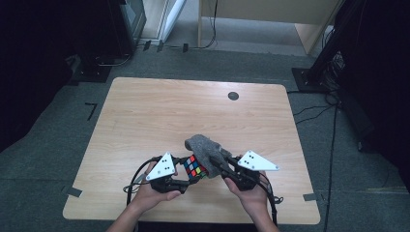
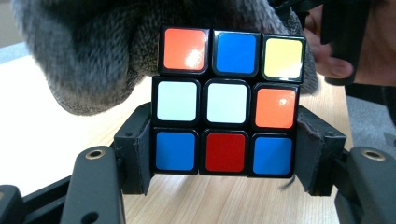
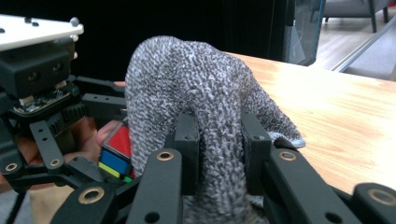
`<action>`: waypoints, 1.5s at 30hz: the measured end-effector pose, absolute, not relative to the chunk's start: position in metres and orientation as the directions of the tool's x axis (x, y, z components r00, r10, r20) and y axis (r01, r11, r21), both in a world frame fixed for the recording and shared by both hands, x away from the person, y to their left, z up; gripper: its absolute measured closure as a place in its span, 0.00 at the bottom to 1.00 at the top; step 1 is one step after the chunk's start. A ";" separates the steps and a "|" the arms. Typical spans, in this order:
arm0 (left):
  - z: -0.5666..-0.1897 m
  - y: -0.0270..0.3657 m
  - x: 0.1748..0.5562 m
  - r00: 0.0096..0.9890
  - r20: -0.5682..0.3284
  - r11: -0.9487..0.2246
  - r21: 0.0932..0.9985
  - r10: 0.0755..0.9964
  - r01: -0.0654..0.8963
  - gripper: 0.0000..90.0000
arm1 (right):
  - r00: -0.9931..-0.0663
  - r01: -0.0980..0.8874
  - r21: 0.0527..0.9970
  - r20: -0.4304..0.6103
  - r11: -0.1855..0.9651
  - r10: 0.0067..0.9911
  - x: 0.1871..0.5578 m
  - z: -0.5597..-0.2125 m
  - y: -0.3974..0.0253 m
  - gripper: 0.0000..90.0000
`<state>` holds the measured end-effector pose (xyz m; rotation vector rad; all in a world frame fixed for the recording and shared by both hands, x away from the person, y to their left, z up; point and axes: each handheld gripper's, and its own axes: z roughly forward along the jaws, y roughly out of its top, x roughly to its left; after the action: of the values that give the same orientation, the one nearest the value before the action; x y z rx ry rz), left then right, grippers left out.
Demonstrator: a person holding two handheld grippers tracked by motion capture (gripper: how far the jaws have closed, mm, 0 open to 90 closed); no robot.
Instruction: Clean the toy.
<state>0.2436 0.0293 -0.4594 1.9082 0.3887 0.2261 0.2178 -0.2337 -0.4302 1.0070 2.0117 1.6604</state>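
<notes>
Gripping cube (image 2: pixel 226 100) (left fingers (image 2: pixel 133 154)) and grey cloth (image 3: pixel 205 107) (right fingers (image 3: pixel 187 149)).

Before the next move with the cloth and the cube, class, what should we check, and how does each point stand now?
1. Left gripper clamps the cube on both sides: ok.
2. Right gripper pinches the grey cloth: ok.
3. Cloth draped over the cube's top: ok.
4. Cube face towards the left gripper view uncovered: ok.
5. Cube held off the table: cannot tell.
</notes>
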 end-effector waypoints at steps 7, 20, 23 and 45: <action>-0.462 0.024 0.241 0.932 -0.012 -0.358 0.921 0.362 0.151 0.38 | -0.691 0.346 0.937 0.223 0.044 0.687 0.213 -0.427 -0.231 0.85; -0.460 0.027 0.242 0.936 -0.038 -0.328 0.931 0.350 0.160 0.38 | -0.684 0.329 0.941 0.183 0.075 0.706 0.214 -0.428 -0.234 0.86; -0.462 0.023 0.241 0.932 -0.013 -0.359 0.921 0.362 0.152 0.38 | -0.730 0.296 0.952 0.170 0.082 0.662 0.207 -0.422 -0.228 0.86; -0.455 0.031 0.242 0.945 -0.062 -0.293 0.942 0.320 0.161 0.38 | -0.669 0.288 0.950 0.107 0.123 0.735 0.210 -0.421 -0.228 0.86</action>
<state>0.2423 0.0315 -0.4554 1.8760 0.3517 0.1614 0.2099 -0.2276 -0.4208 0.9898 2.0188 1.5638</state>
